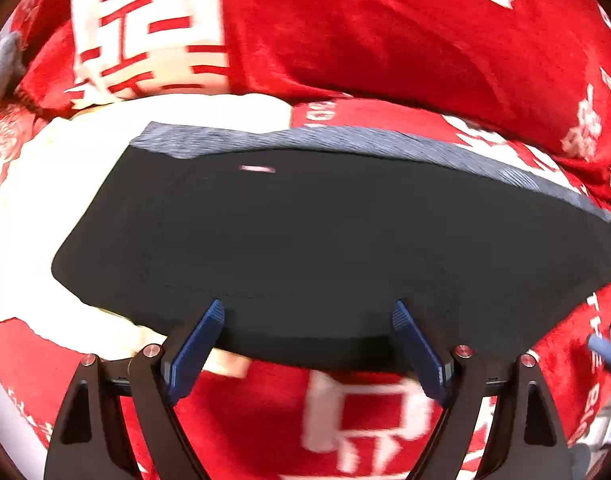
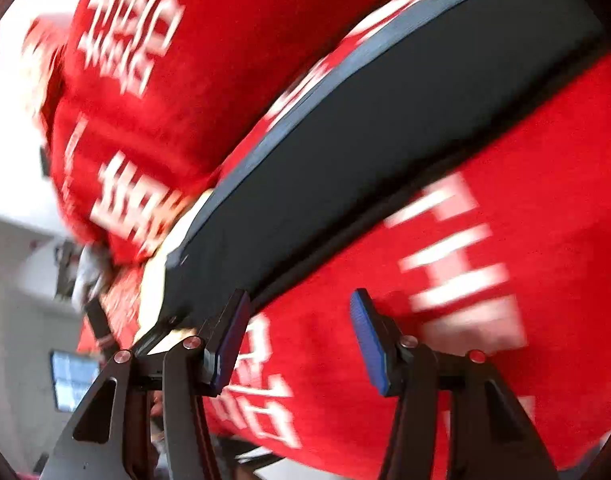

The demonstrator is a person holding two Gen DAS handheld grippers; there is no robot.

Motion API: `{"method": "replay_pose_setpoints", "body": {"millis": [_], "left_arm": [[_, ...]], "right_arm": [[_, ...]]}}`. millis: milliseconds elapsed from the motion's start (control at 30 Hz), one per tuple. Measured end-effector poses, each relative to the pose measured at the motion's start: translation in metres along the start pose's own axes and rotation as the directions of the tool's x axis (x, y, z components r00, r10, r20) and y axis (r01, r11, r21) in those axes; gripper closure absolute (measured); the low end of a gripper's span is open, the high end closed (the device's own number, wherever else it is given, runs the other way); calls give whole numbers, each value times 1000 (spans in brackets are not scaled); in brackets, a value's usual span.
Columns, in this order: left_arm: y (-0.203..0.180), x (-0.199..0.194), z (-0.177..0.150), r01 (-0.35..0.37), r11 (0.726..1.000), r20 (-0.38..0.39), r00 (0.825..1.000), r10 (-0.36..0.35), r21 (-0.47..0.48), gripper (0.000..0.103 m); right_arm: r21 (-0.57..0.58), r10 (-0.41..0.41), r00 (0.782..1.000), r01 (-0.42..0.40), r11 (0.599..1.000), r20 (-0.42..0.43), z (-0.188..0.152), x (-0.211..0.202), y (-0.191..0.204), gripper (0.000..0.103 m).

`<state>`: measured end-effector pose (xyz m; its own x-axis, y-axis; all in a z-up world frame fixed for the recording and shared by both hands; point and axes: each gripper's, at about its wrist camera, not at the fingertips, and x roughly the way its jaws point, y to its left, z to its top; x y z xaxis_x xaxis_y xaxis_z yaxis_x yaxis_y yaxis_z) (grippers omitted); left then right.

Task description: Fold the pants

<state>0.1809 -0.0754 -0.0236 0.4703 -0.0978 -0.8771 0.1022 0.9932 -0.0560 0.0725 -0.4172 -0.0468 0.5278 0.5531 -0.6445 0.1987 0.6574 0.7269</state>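
The dark pants (image 1: 305,240) lie folded flat on the red blanket, with a grey-blue waistband (image 1: 345,142) along the far edge. My left gripper (image 1: 307,316) is open, its blue pads at the near edge of the pants, holding nothing. In the right wrist view the pants (image 2: 365,152) run as a dark diagonal band. My right gripper (image 2: 301,308) is open over the red blanket just beside the near edge of the pants, holding nothing. This view is blurred.
A red blanket with white characters (image 1: 385,32) covers the surface and bunches up behind the pants. A cream cloth (image 1: 37,216) lies under the left end of the pants. A grey cloth (image 1: 1,64) shows at far left.
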Motion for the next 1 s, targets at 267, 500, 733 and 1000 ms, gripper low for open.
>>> {"method": "replay_pose_setpoints", "body": {"millis": [267,500,733,1000], "left_arm": [[41,30,7,2,1000,-14,1000,-2,-29,14],[44,30,3,21,1000,41,999,-22,9,12],[44,29,5,26,999,58,998,-28,22,11],[46,29,5,34,999,51,998,-35,31,11]], "right_arm": [[53,167,983,-164,985,-69,-23,73,26,47],[59,180,983,-177,982,-48,-22,78,28,46],[75,177,983,-173,982,-54,-11,90,27,46],[189,183,983,-180,965,-1,-5,85,21,93]]}}
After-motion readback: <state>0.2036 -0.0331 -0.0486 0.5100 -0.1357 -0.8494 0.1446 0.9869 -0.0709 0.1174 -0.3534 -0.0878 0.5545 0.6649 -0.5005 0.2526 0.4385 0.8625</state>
